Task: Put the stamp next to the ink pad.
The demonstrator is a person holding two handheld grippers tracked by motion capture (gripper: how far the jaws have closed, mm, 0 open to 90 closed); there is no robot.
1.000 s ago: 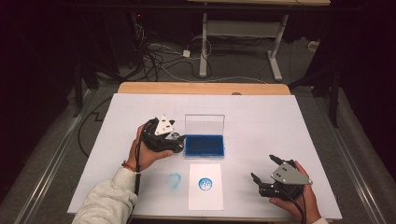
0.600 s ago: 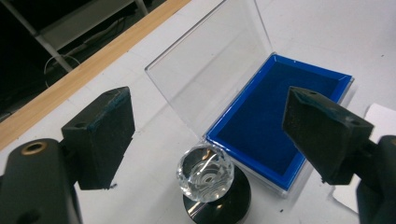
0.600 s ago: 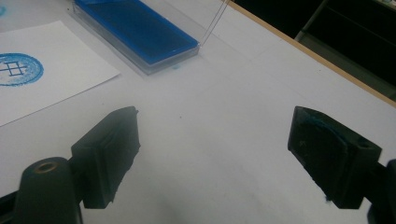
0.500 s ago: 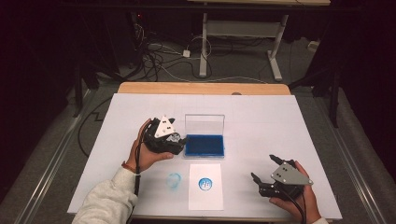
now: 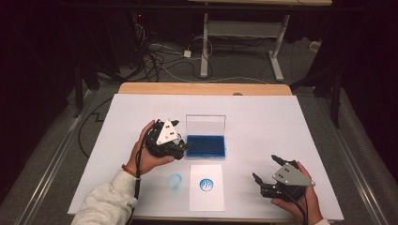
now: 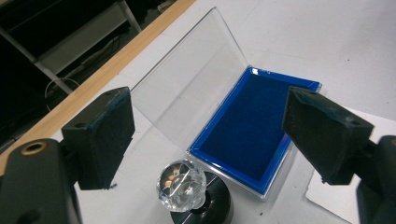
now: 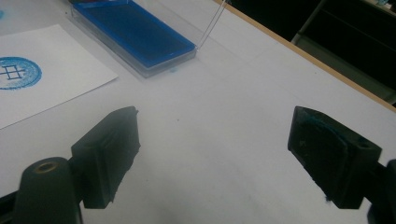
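stamp [image 6: 187, 191]: faceted clear knob, black round base, between spread jaws | left gripper [image 6: 210, 140]: released, apparently untouching | ink pad [image 6: 247, 135]: blue felt ahead

The tabletop [image 5: 263, 122] is white, with a light wooden strip along its far edge at the top of the frame. Near its middle lies an open blue ink pad [image 5: 205, 146], its clear lid [image 5: 205, 125] standing upright behind it. Just below it lies a white paper sheet [image 5: 206, 200] bearing a round blue stamp mark [image 5: 205, 184]. Left of the sheet is a faint blue smudge [image 5: 175, 181], apparently ink on the surface itself. In the left gripper view, a stamp with a clear faceted knob [image 6: 183, 183] stands just beside the pad.
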